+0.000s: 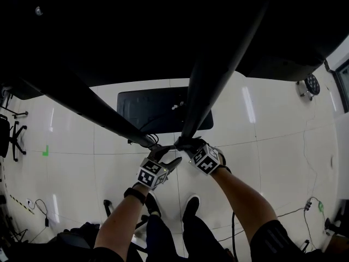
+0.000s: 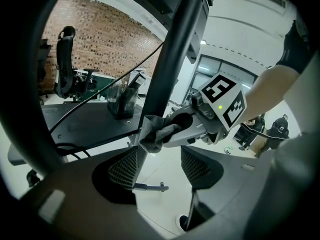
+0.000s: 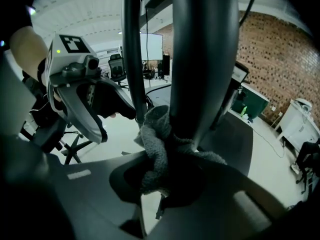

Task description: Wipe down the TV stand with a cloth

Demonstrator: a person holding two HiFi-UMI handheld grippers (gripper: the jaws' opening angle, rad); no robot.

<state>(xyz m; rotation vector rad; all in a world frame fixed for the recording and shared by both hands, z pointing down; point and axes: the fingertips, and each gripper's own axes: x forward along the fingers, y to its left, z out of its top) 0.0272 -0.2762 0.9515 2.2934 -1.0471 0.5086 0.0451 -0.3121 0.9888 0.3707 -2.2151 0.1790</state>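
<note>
Two stand poles (image 1: 207,86) across view, right tool (image 3: 167,184) gripping cloth (image 3: 156,146)

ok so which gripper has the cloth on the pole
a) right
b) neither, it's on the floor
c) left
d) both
a: the right gripper view shows the cloth clamped in the right gripper and wrapped against the pole, while the left gripper has its fingers apart with nothing between them.
</note>
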